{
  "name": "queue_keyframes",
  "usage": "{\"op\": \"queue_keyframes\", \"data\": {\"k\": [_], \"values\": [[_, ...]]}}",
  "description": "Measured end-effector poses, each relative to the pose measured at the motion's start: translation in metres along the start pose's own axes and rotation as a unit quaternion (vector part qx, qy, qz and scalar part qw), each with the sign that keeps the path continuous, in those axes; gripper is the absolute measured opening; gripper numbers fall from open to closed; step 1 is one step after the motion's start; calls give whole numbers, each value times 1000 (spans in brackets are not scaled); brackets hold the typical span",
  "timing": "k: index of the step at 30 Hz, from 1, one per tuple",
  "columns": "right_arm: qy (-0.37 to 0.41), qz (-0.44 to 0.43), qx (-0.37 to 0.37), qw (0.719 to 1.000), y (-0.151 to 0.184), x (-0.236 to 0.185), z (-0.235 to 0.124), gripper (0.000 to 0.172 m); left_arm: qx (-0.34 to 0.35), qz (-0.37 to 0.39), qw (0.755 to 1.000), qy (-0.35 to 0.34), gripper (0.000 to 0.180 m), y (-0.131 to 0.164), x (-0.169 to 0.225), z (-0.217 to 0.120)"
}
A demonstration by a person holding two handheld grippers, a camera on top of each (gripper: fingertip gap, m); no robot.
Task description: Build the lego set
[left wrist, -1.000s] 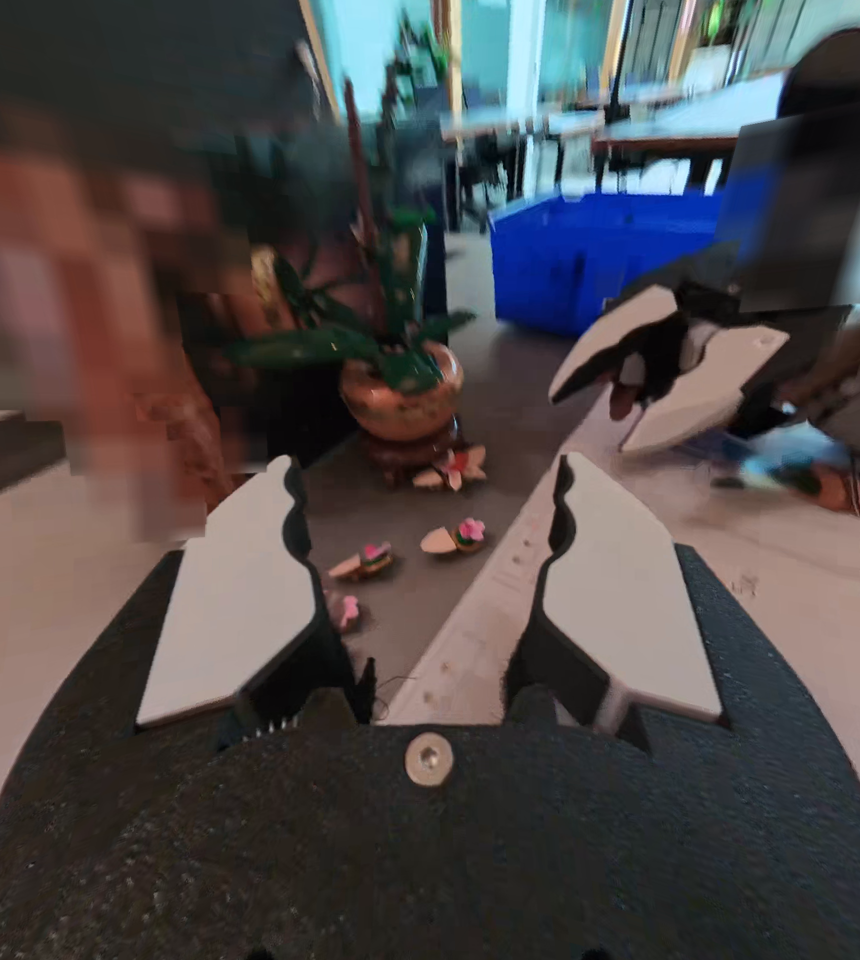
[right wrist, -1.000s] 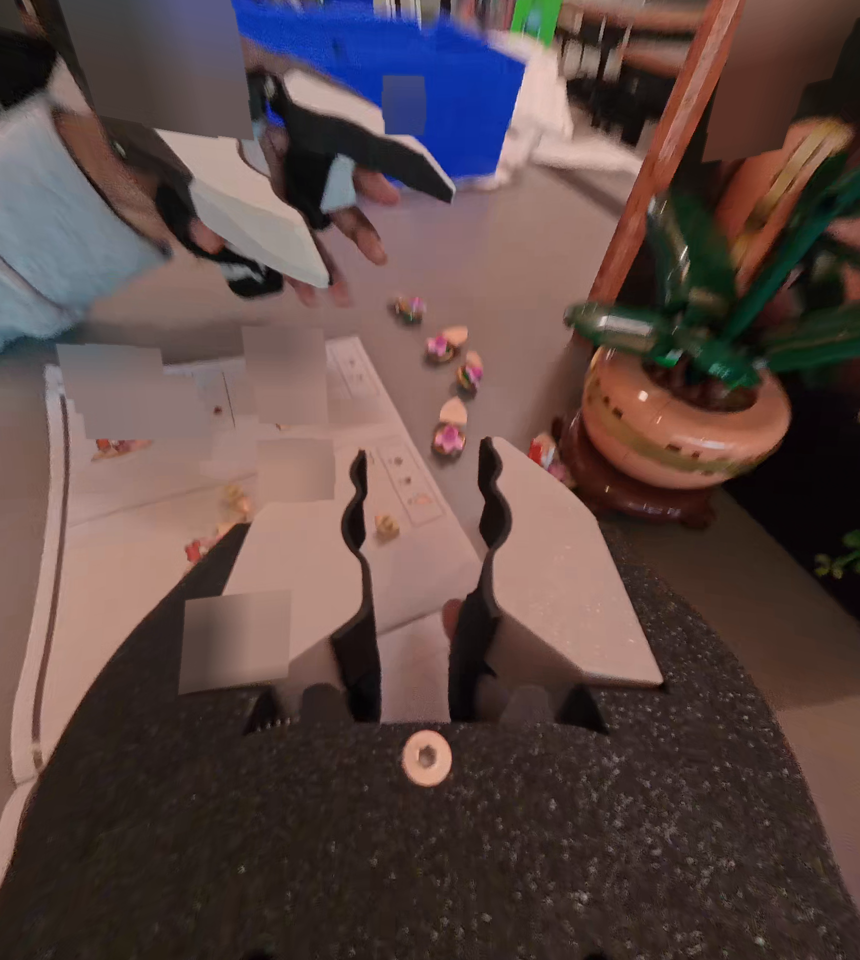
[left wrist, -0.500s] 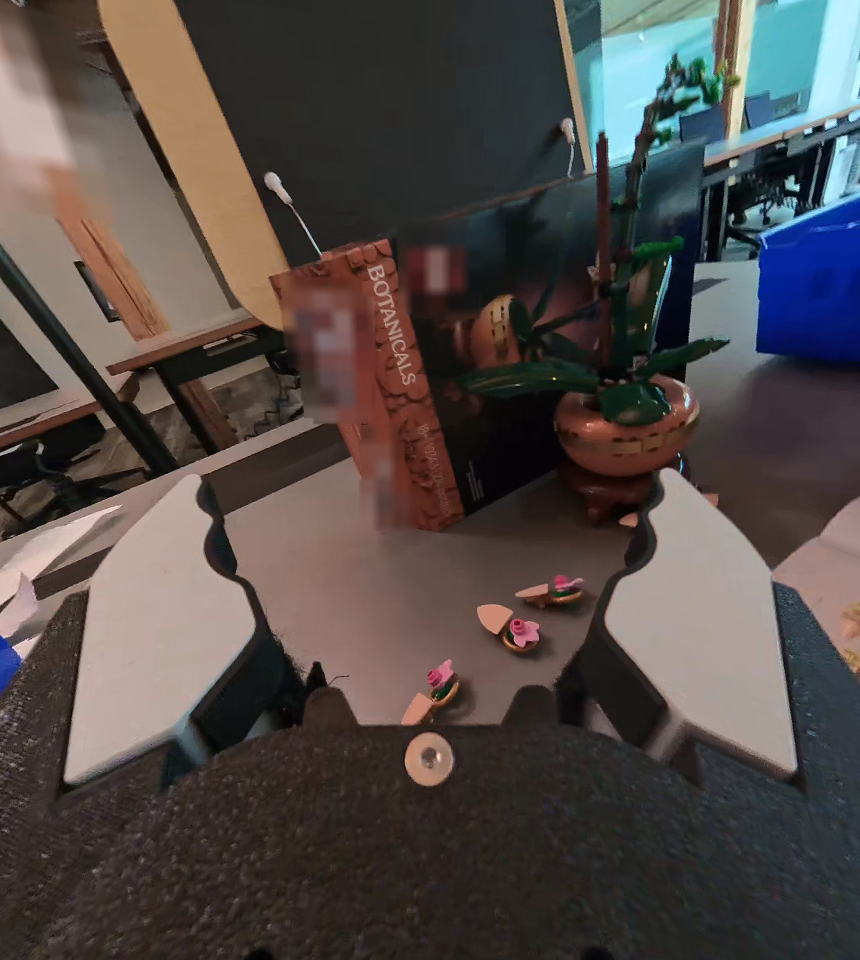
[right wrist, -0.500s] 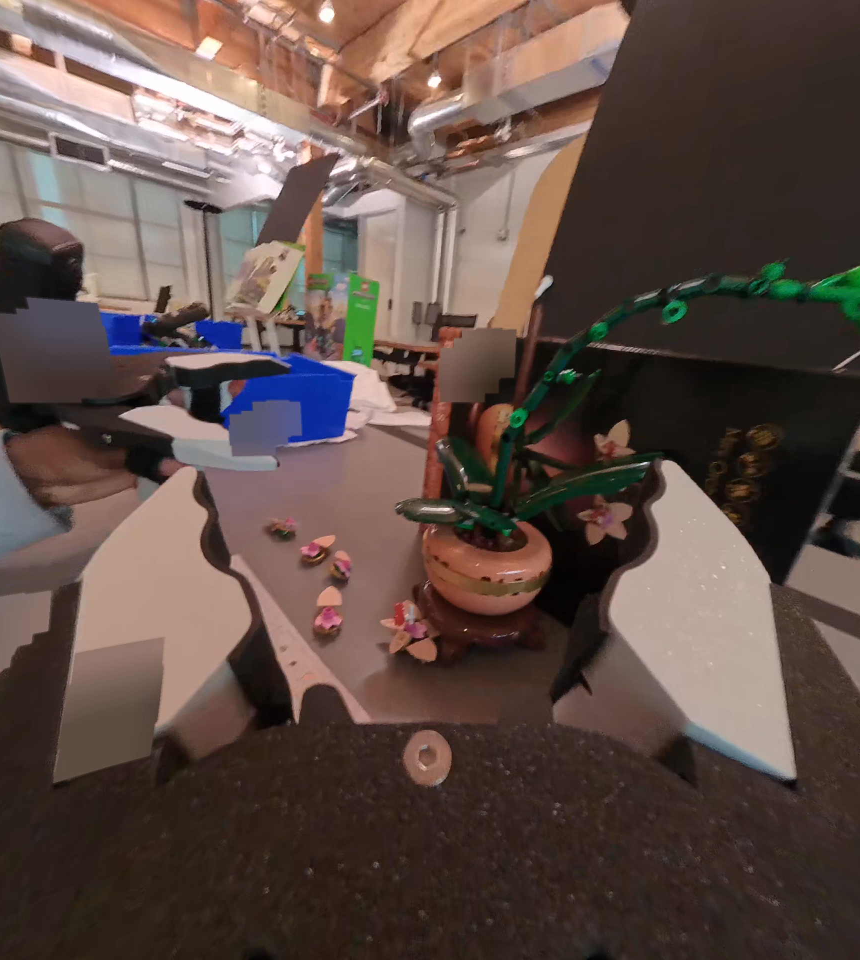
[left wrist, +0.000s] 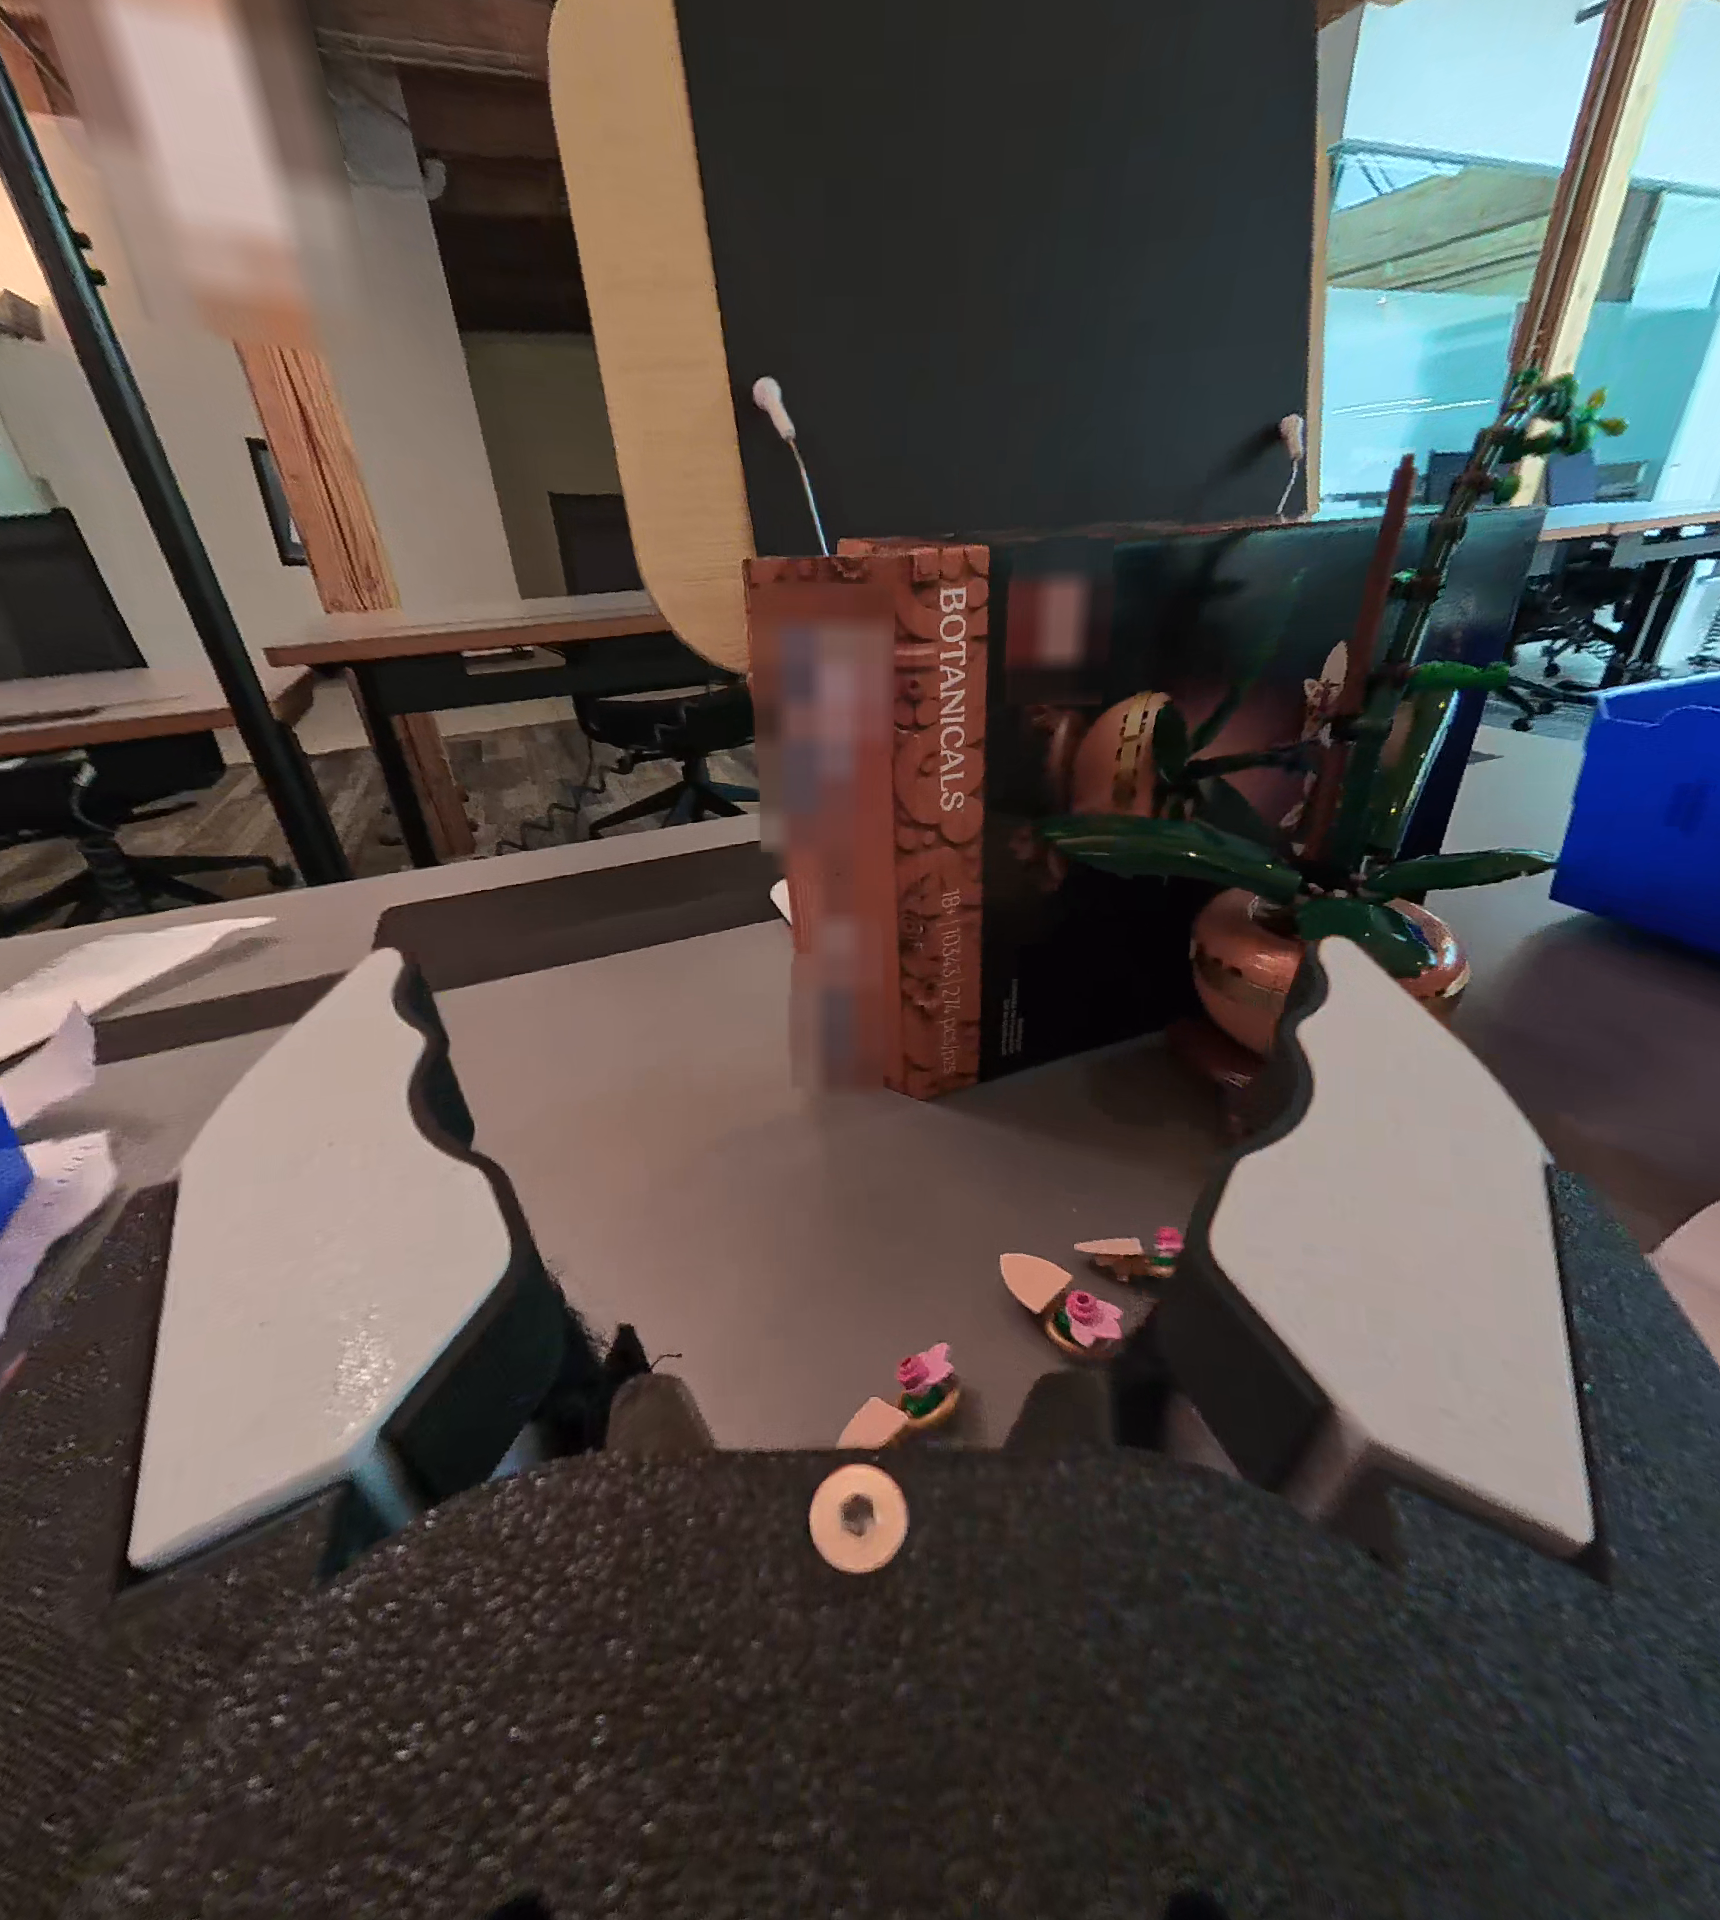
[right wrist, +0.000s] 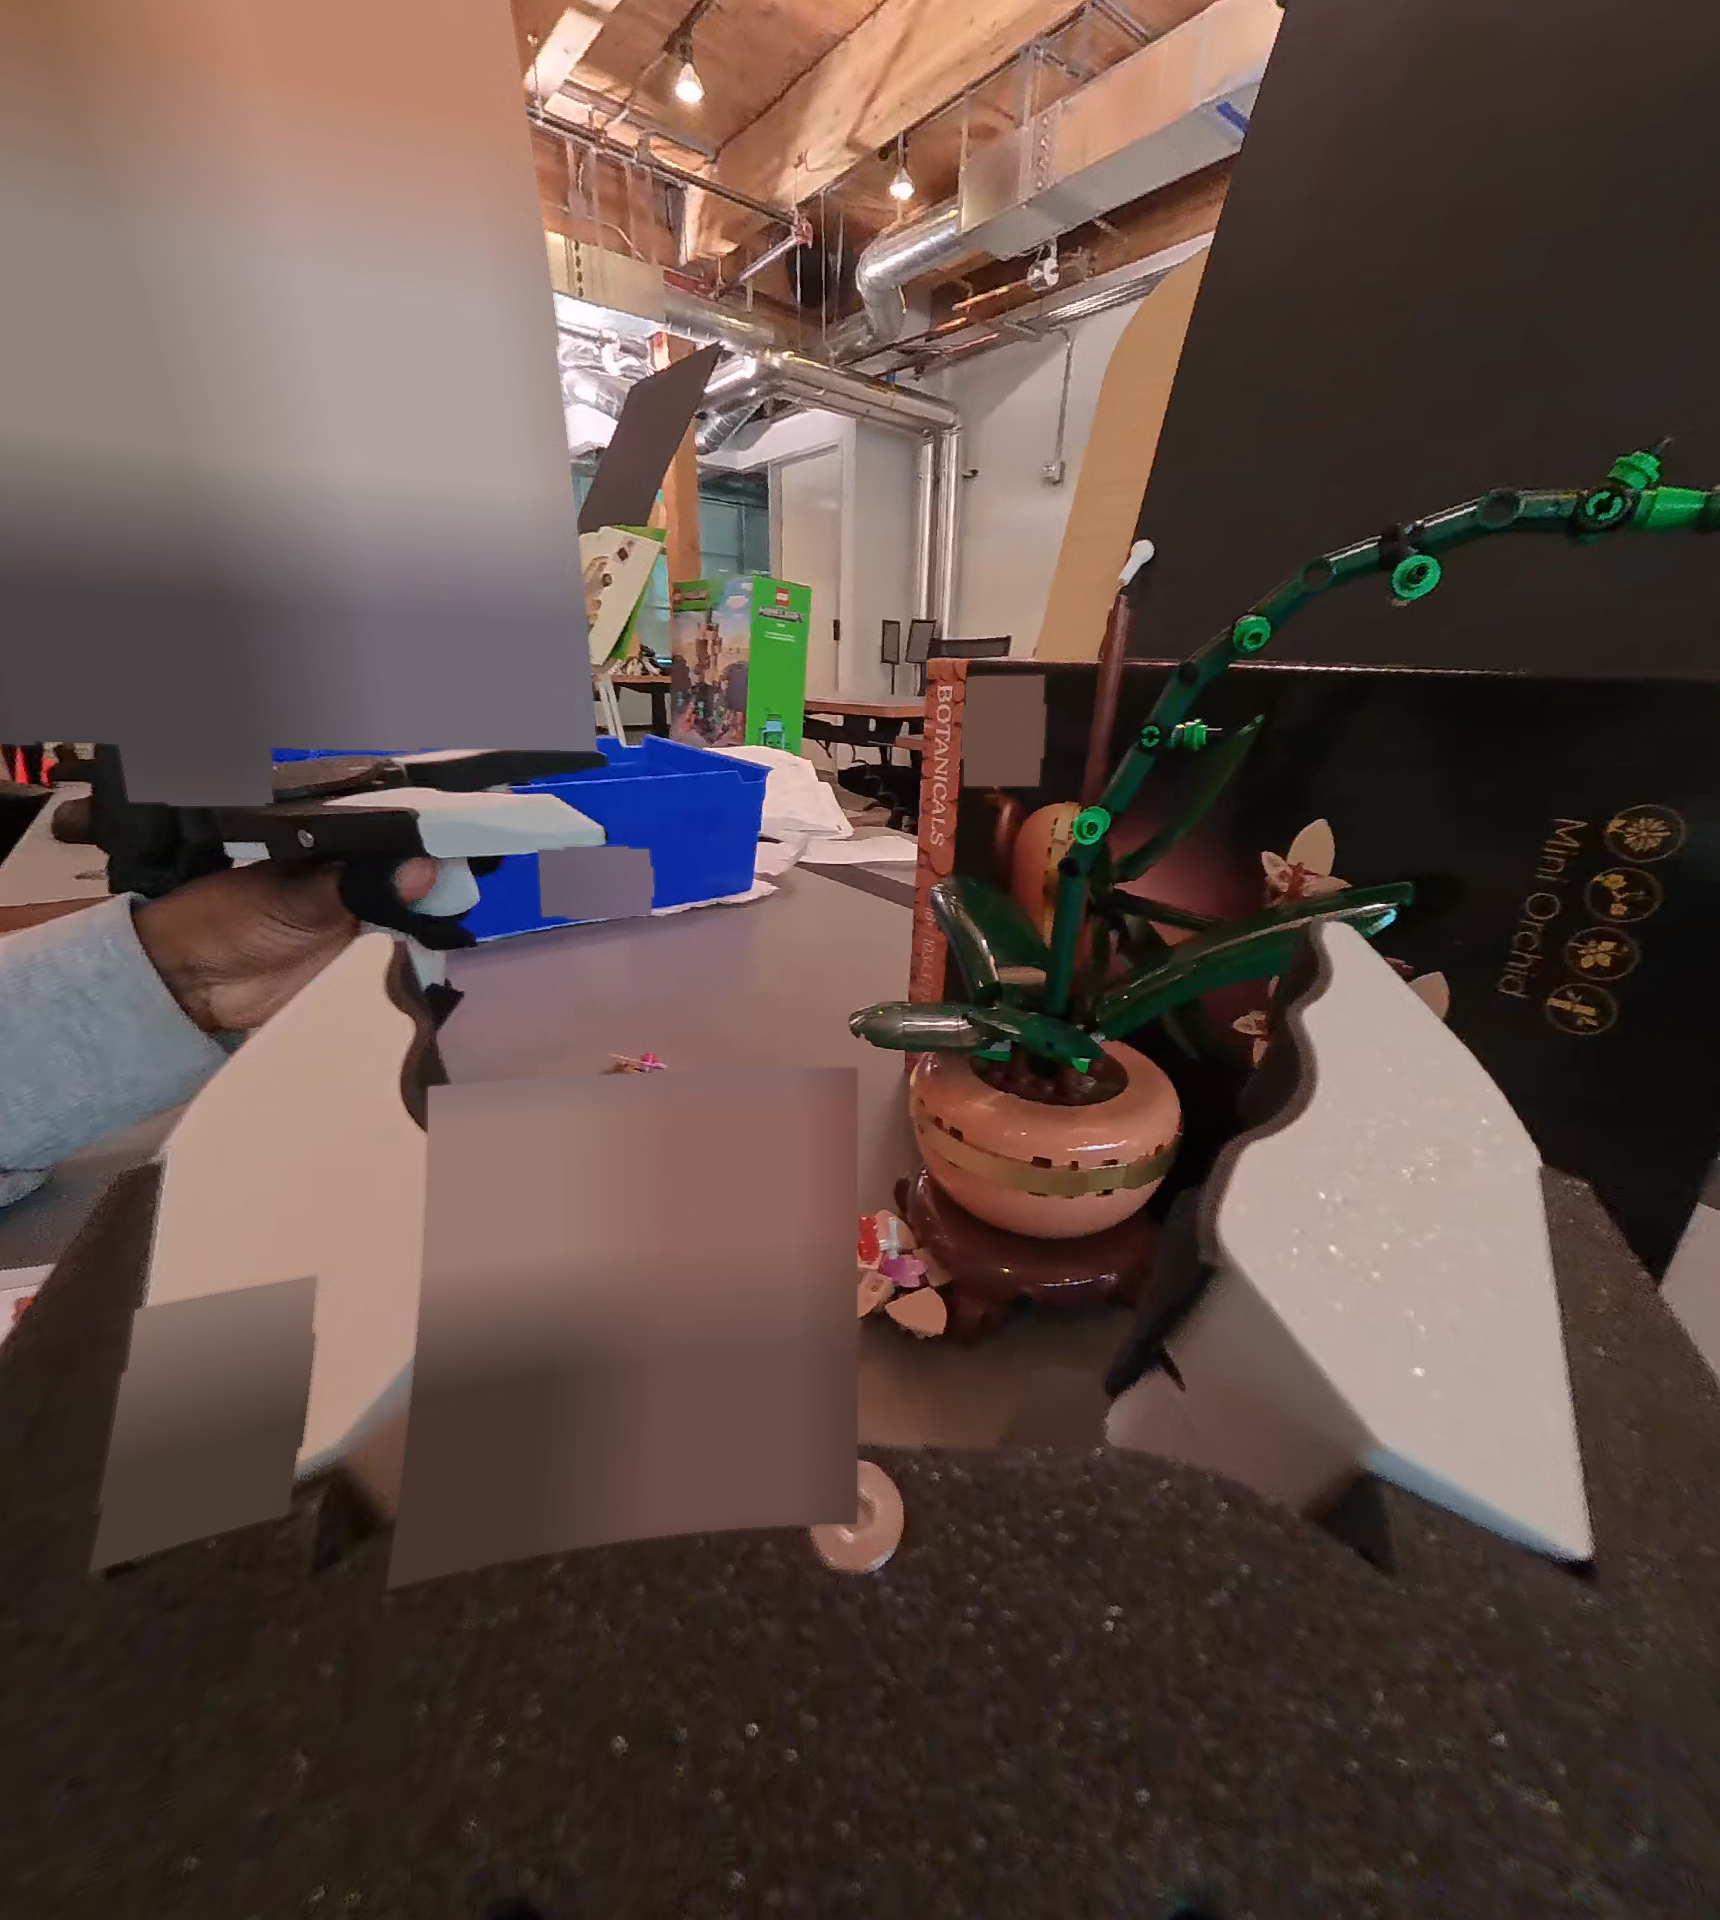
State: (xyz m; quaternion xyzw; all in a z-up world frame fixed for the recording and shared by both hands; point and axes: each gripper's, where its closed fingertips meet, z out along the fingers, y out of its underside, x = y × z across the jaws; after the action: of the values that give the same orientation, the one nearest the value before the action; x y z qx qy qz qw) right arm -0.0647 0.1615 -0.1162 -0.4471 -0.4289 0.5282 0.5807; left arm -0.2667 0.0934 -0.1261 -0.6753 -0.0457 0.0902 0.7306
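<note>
— What is changed since before?
— Both views are raised from the grey table; the left gripper and right gripper are now spread wide, nothing gripped.
— And shapes?
— A glossy brick-built orchid in a round pot is seen; small petal pieces are shown clearly only by the left view.

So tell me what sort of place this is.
Probably an open-plan office or workshop used for brick-toy building: rows of desks with office chairs, exposed ceiling ducts, and on the grey table a brick-built orchid beside its box.
</note>
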Motion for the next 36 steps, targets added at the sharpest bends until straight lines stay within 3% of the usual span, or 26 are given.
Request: {"op": "queue_keyframes", "data": {"k": [8,16,21,25,30,34,36], "values": [[-34,-40,-37,998,14,-20,9,145,-27,46,998,16,146,9,9,3],[-36,5,-33,999,12,-19,8,145,-31,20,999,38,146,12,16,3],[-76,143,-168,972,43,-27,6,145,-29,-5,998,50,146,11,19,3],[-58,71,-149,984,39,-24,7,145,-42,-19,997,62,146,16,21,3],[-77,63,-198,975,55,-32,5,145,-42,-18,997,68,146,16,24,3],[-67,25,-181,981,50,-29,6,145,-41,-12,997,64,146,16,23,3],[-49,-39,-154,986,36,-25,6,145,-41,-2,997,60,146,16,23,4]]}}
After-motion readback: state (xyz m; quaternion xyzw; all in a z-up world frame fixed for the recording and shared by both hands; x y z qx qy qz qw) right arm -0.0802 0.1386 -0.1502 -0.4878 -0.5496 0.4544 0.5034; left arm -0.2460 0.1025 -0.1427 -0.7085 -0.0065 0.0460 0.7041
